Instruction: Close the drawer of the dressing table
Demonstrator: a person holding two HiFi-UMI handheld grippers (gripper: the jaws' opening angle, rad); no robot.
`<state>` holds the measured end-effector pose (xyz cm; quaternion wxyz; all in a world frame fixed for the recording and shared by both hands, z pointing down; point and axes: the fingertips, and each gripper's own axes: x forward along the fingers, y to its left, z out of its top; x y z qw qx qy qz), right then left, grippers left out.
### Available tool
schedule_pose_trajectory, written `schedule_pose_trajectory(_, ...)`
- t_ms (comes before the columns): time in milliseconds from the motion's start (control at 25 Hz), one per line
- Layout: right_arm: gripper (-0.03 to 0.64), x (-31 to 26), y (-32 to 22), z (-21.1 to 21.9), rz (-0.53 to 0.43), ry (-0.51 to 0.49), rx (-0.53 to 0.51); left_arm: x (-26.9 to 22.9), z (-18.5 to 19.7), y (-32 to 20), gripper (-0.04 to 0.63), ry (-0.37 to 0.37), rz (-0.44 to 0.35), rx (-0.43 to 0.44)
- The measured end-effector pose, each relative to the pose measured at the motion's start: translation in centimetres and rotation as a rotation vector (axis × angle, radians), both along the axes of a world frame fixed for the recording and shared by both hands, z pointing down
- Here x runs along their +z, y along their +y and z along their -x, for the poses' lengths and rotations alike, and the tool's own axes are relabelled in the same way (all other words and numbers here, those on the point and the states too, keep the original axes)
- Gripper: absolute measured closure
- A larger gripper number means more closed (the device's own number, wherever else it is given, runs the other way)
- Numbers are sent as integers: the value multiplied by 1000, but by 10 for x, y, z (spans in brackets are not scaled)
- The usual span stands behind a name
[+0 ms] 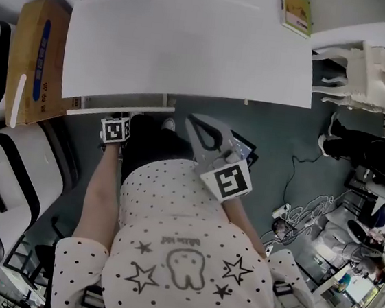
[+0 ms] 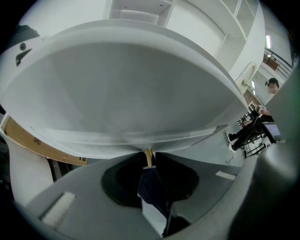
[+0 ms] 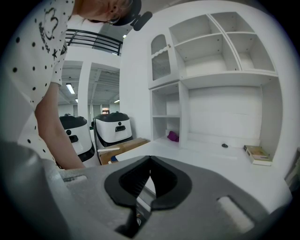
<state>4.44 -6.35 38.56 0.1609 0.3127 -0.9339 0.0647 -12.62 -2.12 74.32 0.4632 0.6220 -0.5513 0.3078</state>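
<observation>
Head view of a white dressing table on dark grey floor, its drawer jutting slightly under the near edge, left gripper clamped on the drawer's brass knob, right gripper closed empty, cardboard box print unreadable, white shelving behind

Table, with shelves standing behind it.
- Book: on the table's far right corner.
- Cardboard box: beside the table's left end.
- Machines: on the floor, left of the box.
- Chair: off the table's right end.
- Drawer: under the table's near edge, toward the left.
- Knob: on the drawer's front, between the tips of the left tongs.
- Right tongs: to the right of the drawer, at the table's near edge.
</observation>
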Motion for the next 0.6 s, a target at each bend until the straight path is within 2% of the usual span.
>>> schedule_pose_trajectory(320, 620, 0, -8, 10, 14, 2, -4, -1, -2, -5, 517, 8, 5, 57)
schedule_pose_trajectory(600, 620, 3, -15, 16, 34, -4, 3, -2, -1, -12, 515, 24, -5, 61)
